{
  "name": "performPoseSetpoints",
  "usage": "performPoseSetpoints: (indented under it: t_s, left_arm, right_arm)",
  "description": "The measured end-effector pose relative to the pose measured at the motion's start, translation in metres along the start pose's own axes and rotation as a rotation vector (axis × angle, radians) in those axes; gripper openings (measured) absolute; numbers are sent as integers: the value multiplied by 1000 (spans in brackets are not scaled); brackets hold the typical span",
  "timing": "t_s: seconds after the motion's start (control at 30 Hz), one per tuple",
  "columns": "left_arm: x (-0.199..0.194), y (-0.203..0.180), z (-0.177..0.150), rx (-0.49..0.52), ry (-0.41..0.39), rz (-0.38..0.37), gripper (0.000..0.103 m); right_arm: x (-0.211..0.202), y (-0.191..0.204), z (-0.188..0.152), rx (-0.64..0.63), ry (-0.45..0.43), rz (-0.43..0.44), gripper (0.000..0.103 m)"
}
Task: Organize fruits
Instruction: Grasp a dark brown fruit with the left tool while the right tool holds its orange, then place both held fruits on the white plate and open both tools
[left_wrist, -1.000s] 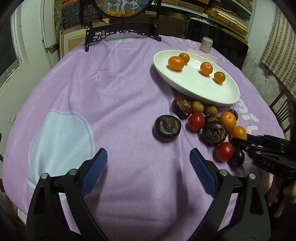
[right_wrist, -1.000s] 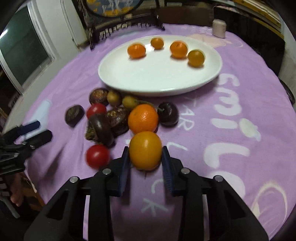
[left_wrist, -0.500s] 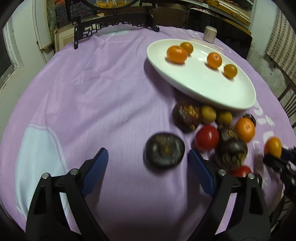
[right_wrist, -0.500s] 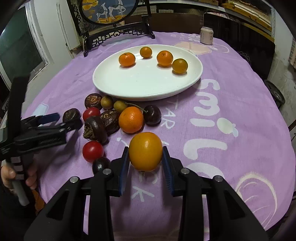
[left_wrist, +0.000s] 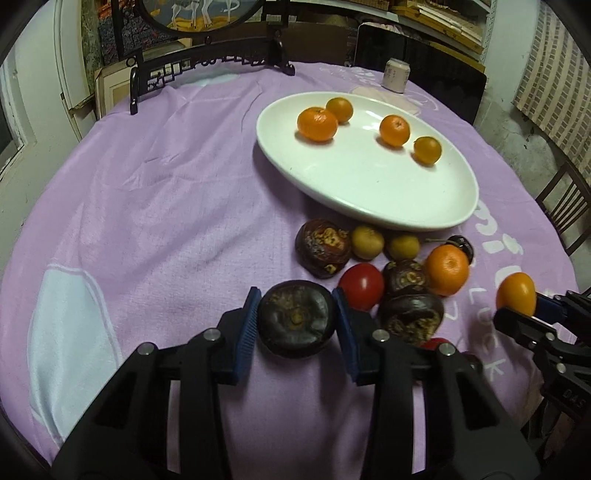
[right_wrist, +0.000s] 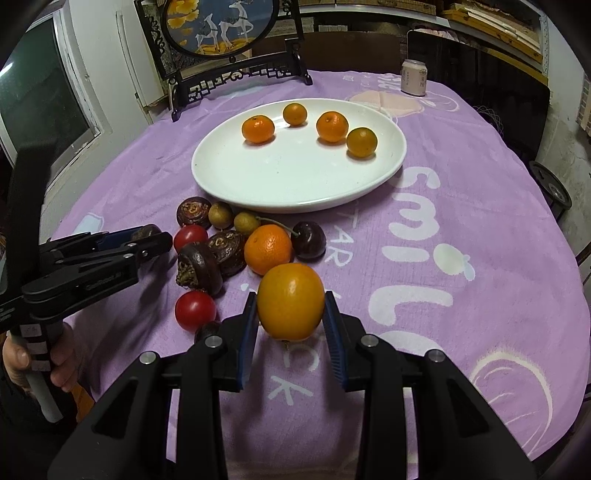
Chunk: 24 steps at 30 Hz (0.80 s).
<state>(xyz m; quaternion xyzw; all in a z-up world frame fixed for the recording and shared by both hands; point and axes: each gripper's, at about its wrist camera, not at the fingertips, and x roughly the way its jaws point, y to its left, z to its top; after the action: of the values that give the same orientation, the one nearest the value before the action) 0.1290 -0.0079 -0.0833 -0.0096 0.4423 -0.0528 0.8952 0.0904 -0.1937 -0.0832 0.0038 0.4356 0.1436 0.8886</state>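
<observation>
Left wrist view
Hidden: a red fruit (left_wrist: 432, 343) and a dark one behind the left gripper's right finger show only as slivers.
Left gripper (left_wrist: 295, 321): its jaws have just been closing and the blue pads now press both sides of a dark flat fruit (left_wrist: 295, 318) on the purple cloth (left_wrist: 166, 206).
Plate (left_wrist: 369, 192): white, oval, holding four small oranges (left_wrist: 317, 124), all toward its far side; the near half is bare.
Loose pile: dark fruits, two yellow-green ones, a red tomato (left_wrist: 361, 285) and an orange, just before the plate's near rim.
Room: broad bare cloth to the left of the plate.

Right wrist view
Right gripper (right_wrist: 291, 321): clamped on a yellow-orange fruit (right_wrist: 290, 301), held clear above the cloth.
Hidden: a dark fruit (right_wrist: 207, 328) is half covered by the gripper's left finger; the left gripper (right_wrist: 147, 240) covers most of its fruit.
Plate (right_wrist: 295, 184): the same four oranges along the far side.
Edges: cloth to the right of the plate is free; a can (right_wrist: 413, 77) stands near the far edge.
Hand (right_wrist: 22, 365): cut off at the left border, on a handle.
</observation>
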Motion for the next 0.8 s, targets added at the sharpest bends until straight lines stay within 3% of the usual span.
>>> performPoseSetpoints:
  t_s: [0.43,0.63,0.8]
  left_arm:
    - [-50,0,19,9,-82,-61,40]
    - [-41,-4,81,17,-103,-54,40]
    - [5,-20,140,6,-59,-72,40]
  right_arm:
    - [-9,-1,19,-2,-45,25,35]
    - [-4,3,73,-51,-98,34,35]
    - [37,-4,124,-69,-83,18,35]
